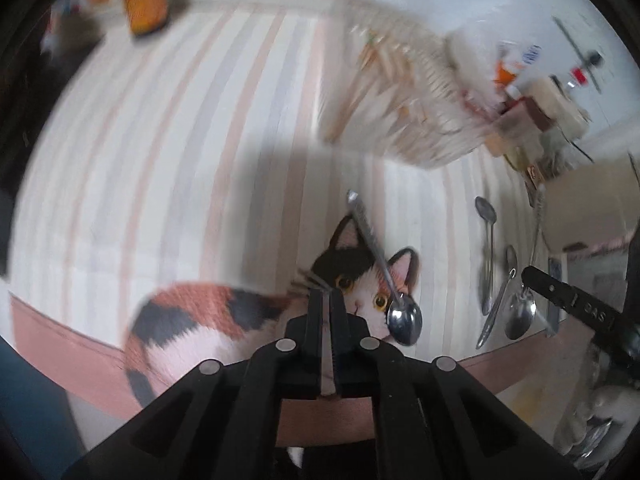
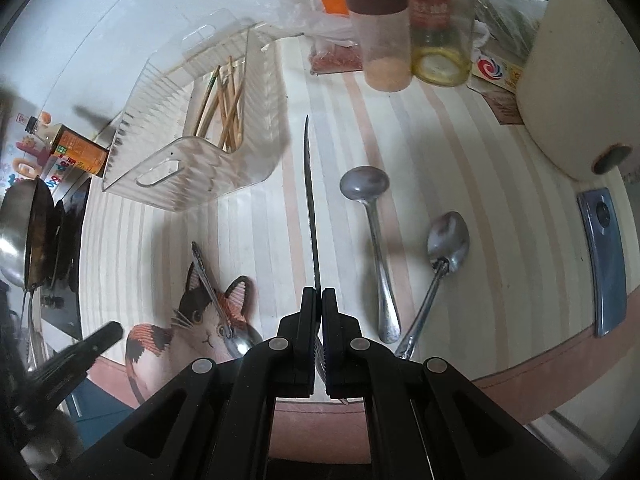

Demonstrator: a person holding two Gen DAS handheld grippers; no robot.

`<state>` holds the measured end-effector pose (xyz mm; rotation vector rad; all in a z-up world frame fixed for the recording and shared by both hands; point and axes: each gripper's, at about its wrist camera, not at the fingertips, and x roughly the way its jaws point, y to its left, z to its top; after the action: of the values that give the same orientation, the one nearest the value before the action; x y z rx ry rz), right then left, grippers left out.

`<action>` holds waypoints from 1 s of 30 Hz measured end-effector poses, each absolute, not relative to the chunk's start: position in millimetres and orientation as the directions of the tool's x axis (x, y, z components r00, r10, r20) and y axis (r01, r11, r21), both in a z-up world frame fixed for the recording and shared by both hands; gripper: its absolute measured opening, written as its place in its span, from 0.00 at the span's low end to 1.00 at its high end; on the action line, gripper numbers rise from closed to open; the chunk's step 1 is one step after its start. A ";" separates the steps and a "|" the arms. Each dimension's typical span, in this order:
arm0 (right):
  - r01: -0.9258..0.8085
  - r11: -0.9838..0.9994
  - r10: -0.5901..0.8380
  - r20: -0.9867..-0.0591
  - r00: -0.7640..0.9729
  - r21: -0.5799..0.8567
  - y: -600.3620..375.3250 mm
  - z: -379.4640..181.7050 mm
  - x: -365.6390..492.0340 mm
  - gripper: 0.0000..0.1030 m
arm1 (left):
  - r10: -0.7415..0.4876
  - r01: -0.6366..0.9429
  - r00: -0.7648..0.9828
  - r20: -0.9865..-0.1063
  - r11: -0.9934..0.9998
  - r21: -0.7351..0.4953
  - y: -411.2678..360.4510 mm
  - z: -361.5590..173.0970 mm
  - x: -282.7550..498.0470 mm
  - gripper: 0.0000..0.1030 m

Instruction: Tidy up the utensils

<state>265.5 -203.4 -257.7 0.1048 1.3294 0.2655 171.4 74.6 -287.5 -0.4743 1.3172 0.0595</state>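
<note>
Three spoons lie on the striped bench (image 2: 248, 240): one (image 2: 224, 300) rests across a printed cat picture (image 2: 200, 320) near the bench's front edge, its bowl toward that edge and its handle angled away, and two more lie further right, a round-bowled spoon (image 2: 374, 240) beside an oval-bowled one (image 2: 436, 264), their handle ends close together near the front edge. Right gripper (image 2: 319, 294) has its jaws pressed together on a thin metal utensil (image 2: 310, 200) that sticks straight out ahead of the fingers, seen edge-on; what kind of utensil it is cannot be told. Left gripper (image 1: 329, 300) hangs over the cat picture with its jaws drawn almost together, only a thin slit between them, and nothing visible in that slit; the spoon on the cat lies just right of its fingers and apart from them. Behind the spoons a clear plastic ribbed basket (image 2: 192, 160) sits tilted on the bench with a bundle of wooden chopsticks (image 2: 224, 108) inside. At the back stand a brown-lidded shaker (image 2: 382, 40) and a glass jar of yellow liquid (image 2: 440, 32), touching side by side. A blue phone (image 2: 604, 260) lies at the far right. The left wrist view is blurred.
</note>
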 end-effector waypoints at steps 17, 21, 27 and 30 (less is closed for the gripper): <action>-0.009 0.980 0.197 -0.964 0.177 0.199 -248.8 -291.4 276.6 0.02 | -0.118 -0.248 0.047 -0.992 0.960 -0.126 -19.0 -347.3 249.8 0.16; 0.000 0.979 0.201 -0.963 0.181 0.204 -253.1 -292.9 275.4 0.02 | -0.088 -0.193 0.070 -0.994 0.976 -0.100 -14.6 -343.6 241.1 0.04; -0.019 0.977 0.211 -0.957 0.198 0.211 -245.4 -285.7 272.5 0.02 | -0.079 -0.160 0.097 -0.992 0.983 -0.094 1.2 -328.0 218.9 0.04; -0.038 0.976 0.220 -0.953 0.209 0.217 -239.2 -278.1 271.9 0.02 | -0.088 -0.184 0.133 -0.987 0.977 -0.112 13.7 -311.1 207.8 0.04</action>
<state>271.9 -239.2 -278.1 0.1578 1.3497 0.1802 207.8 13.7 -311.1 -0.2261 1.4394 0.0706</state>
